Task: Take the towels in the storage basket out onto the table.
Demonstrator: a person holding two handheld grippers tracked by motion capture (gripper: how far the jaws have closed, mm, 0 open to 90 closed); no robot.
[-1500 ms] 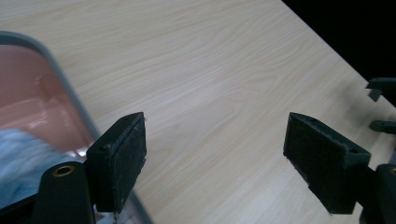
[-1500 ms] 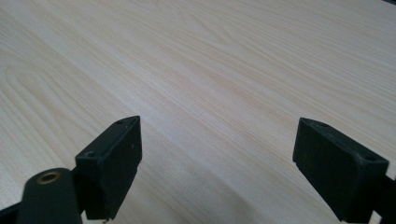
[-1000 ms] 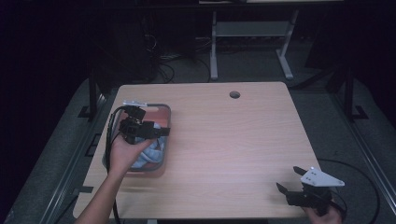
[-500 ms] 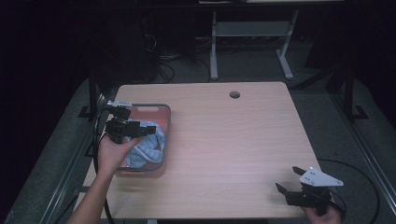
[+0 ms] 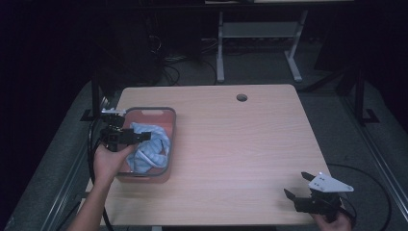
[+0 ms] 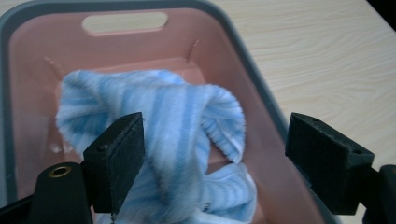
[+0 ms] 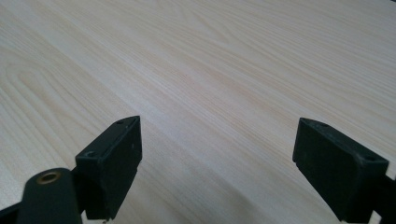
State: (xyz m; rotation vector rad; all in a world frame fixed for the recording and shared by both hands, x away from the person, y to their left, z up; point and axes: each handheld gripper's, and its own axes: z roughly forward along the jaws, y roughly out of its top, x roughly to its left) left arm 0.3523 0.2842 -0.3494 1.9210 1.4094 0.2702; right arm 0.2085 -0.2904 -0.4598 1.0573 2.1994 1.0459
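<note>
Blue striped cloth (image 5: 148, 148) lay bunched in the pink basket (image 5: 172, 129), set against the table's (image 5: 250, 144) left edge, about midway between its far and near corners. Left tongs (image 5: 138, 136) hovered over the basket's left rim, jaws apart and gripping nothing, reaching rightward across the cloth. Seen along those jaws in the left gripper view: cloth (image 6: 177, 140) directly ahead and below, a raised fold standing up between them and touching neither, basket (image 6: 28, 60) wall and handle slot beyond. Long axis of the heap ran roughly from the basket's far end to its near end, so across the line of the tongs. Right tongs (image 5: 299, 186) sat well apart at the table's near right corner, jaws apart too, over bare wood (image 7: 210, 70). Judged from this: left hand (image 5: 109, 161) by far the nearer, and any pick-up likely a short drop onto that raised fold.
</note>
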